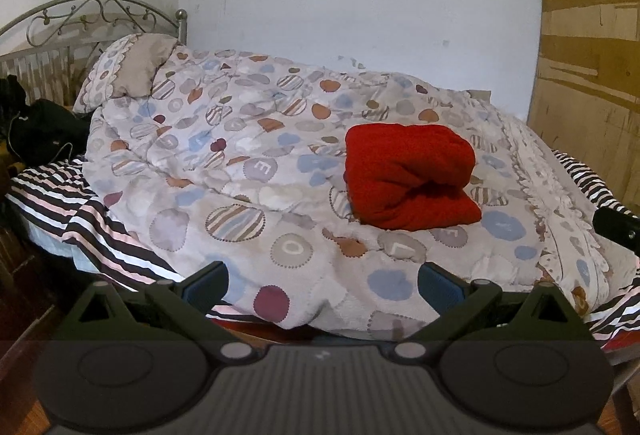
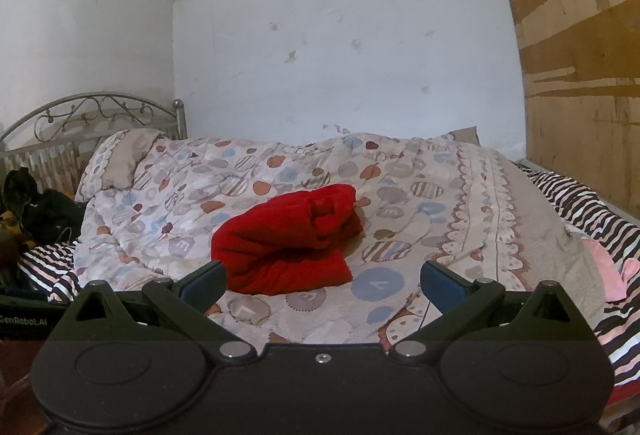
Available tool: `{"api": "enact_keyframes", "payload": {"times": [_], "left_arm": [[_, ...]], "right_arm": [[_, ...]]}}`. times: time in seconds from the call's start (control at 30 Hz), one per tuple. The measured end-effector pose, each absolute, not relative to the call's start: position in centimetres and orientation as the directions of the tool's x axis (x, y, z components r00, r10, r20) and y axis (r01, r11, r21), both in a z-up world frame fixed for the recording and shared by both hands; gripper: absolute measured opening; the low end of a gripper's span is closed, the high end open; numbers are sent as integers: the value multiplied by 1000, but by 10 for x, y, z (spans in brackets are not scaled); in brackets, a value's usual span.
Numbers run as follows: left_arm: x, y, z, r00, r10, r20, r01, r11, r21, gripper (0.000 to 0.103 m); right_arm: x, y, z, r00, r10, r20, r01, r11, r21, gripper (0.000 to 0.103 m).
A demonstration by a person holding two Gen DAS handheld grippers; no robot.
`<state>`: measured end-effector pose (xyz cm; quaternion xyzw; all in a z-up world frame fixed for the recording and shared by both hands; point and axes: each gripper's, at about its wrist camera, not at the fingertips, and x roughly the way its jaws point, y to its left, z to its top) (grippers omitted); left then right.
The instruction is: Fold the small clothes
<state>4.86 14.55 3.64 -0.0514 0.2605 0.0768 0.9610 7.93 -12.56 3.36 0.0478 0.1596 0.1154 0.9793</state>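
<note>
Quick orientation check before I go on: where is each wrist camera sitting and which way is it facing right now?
Left wrist: on the left gripper, held off the bed's near edge, facing across the patterned quilt toward the wall; red garment lies ahead to the right; its own open fingers show.
Right wrist: on the right gripper, facing the same way, the red garment just ahead; open fingers show.
Shared: garment, quilt, metal headboard, wall.
</note>
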Motion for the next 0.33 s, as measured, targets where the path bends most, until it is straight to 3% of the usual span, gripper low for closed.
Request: {"api": "enact_keyframes", "payload": {"times": [0.33], "left_arm": [[46,146,40,863,126,-489,-182,981,-68,103]], "right_arm": [[79,-118,33,917,252,-311,-222,966,130,103]]}}
